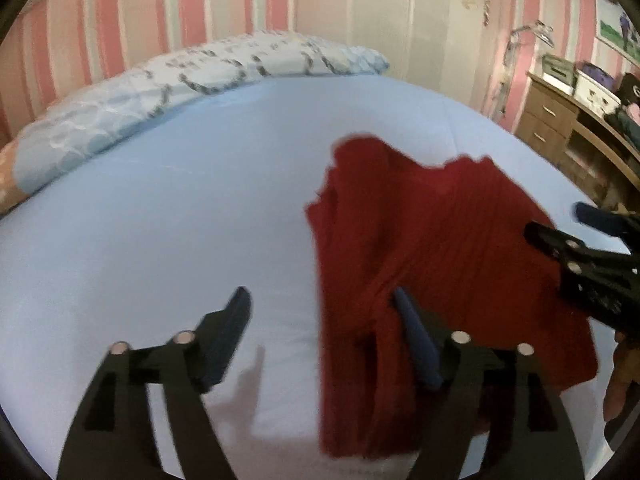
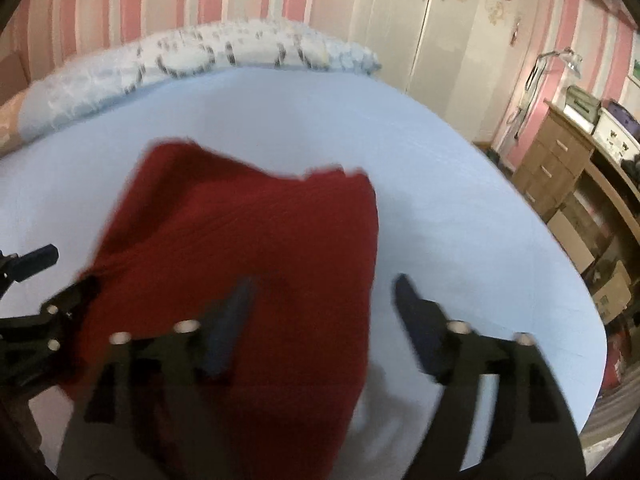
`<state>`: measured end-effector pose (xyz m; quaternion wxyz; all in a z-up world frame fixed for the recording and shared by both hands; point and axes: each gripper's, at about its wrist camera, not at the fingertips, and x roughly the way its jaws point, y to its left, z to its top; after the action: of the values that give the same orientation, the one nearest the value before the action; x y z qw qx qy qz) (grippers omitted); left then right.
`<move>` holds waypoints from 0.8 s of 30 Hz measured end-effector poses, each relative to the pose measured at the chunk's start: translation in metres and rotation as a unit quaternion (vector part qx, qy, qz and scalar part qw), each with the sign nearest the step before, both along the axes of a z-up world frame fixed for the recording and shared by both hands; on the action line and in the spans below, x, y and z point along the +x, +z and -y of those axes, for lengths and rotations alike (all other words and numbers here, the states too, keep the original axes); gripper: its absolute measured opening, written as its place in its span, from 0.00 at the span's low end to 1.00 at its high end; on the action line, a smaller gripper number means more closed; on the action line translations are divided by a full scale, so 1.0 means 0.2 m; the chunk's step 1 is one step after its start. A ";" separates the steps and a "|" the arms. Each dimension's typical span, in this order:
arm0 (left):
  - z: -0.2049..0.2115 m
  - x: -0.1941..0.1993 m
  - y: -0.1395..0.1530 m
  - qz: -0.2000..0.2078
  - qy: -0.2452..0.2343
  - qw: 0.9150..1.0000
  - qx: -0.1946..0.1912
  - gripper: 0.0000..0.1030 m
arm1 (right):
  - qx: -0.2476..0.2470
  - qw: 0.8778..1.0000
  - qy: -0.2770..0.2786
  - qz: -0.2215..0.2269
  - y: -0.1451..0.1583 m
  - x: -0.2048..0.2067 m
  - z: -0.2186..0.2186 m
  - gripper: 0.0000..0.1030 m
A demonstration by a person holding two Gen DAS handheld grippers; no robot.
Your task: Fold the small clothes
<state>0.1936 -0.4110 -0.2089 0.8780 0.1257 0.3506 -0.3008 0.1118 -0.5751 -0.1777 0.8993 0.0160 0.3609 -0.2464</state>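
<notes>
A dark red garment (image 1: 432, 248) lies flat on the light blue bed sheet (image 1: 160, 220), partly folded lengthwise. My left gripper (image 1: 320, 304) is open above the garment's left edge, its right finger over the cloth, its left finger over bare sheet. My right gripper (image 2: 324, 292) is open above the garment's (image 2: 248, 248) right edge, left finger over the cloth, right finger over the sheet (image 2: 460, 200). Each gripper shows in the other's view: the right one (image 1: 560, 224) at the garment's right side, the left one (image 2: 68, 268) at its left side. Both are empty.
A patterned blue quilt (image 1: 160, 88) lies along the far edge of the bed. A wooden dresser and desk (image 2: 560, 168) with boxes stand to the right. A white wardrobe (image 2: 440, 40) and a pink striped wall (image 1: 140, 8) are behind.
</notes>
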 end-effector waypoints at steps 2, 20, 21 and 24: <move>-0.06 -0.04 0.09 0.020 0.029 0.999 0.003 0.86 | -0.007 0.999 0.035 0.025 0.12 -0.03 -0.11 0.93; -1.19 -0.43 0.60 0.093 0.218 0.971 -0.020 0.96 | -0.030 0.981 0.181 0.058 0.51 -0.40 -0.83 0.97; -1.19 -0.45 0.61 0.088 0.198 0.976 -0.028 0.98 | -0.027 0.985 0.163 0.058 0.52 -0.43 -0.81 0.97; -1.16 -0.54 0.63 0.100 0.149 0.983 -0.029 0.98 | -0.005 0.987 0.141 0.080 0.57 -0.57 -0.73 0.97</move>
<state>0.0851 -0.1798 -0.0825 0.9470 0.0757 0.2666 -0.1624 -0.0015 -0.4283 -0.0631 0.9512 -0.0196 0.2850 -0.1171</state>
